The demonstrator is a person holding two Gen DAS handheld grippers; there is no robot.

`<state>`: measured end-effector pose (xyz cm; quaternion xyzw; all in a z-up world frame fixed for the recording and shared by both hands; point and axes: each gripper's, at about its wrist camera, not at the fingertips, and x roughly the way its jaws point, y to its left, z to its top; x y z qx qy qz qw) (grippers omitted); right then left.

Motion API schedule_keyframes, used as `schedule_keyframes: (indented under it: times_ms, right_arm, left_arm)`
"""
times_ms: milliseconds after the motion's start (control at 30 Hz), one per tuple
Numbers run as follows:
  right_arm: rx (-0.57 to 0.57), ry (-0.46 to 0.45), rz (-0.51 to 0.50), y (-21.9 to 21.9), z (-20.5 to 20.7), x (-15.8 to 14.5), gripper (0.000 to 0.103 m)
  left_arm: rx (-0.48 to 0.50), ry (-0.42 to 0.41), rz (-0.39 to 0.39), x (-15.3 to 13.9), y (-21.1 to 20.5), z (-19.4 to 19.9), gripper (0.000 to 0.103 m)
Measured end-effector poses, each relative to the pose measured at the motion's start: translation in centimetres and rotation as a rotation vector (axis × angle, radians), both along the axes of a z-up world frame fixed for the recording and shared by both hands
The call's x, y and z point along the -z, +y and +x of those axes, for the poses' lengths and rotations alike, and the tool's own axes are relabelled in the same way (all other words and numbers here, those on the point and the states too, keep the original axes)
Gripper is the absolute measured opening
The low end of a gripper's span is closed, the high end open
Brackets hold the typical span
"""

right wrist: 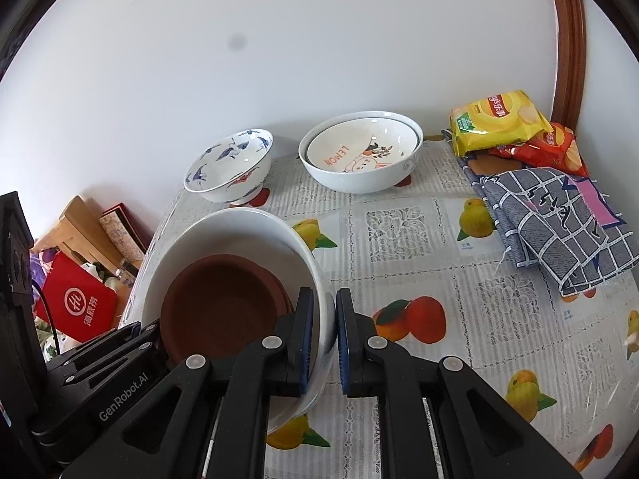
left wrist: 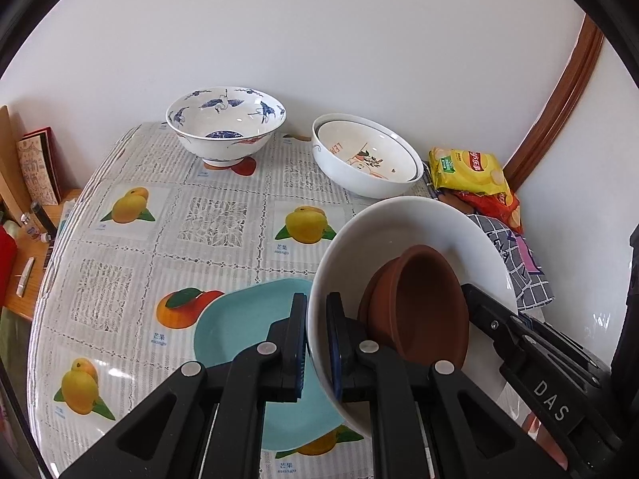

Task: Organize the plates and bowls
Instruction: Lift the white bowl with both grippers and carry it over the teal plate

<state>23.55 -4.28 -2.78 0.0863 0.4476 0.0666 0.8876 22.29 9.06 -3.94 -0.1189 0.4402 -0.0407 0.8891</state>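
The left claw [left wrist: 317,343] is clamped on the near left rim of the large white glazed ceramic bowl [left wrist: 399,223], 1 finger inside the wall and 1 outside. The right claw [right wrist: 324,339] is clamped the same way on the opposite rim of this bowl. Both claws are narrow, closed to the thickness of the wall. The 2-point grip on opposite sides appears chosen to carry a wide, heavy vessel without tipping it.

Inside the white bowl, between the 2 claws, sit the shallow round brown clay dishes [left wrist: 419,303], at least 2 nested; the exact count cannot be read. They lie against the bowl's lower inner wall, so the bowl serves as the carrier for the stack.

Below and to the left of the left claw lies the flat turquoise square-cornered plate [left wrist: 235,327] on the table [left wrist: 120,247], which is covered by a fruit-printed cloth. Whether the white bowl's base touches the plate or the table cannot be told.

Ahead of both claws, near the wall, stand the blue-and-white crane-patterned porcelain bowl [left wrist: 225,127] and, to its right, the white bowl with a smaller cartoon-printed dish nested inside [left wrist: 367,155].

Judgement: the loaded white bowl is being relocated for grouping with the other vessels. Risk: the brown dishes may slide if the bowl tilts further.
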Motion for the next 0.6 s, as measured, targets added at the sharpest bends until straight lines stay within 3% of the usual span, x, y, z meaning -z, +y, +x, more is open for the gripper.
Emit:
schedule_keyframes:
  times_ms: [600]
  right_arm:
    - [-0.022,0.017,-0.014,1.9,0.4,1.1,0.011]
  left_arm:
    - [-0.023,0.022,-0.017,1.1,2.0,0.0,0.01]
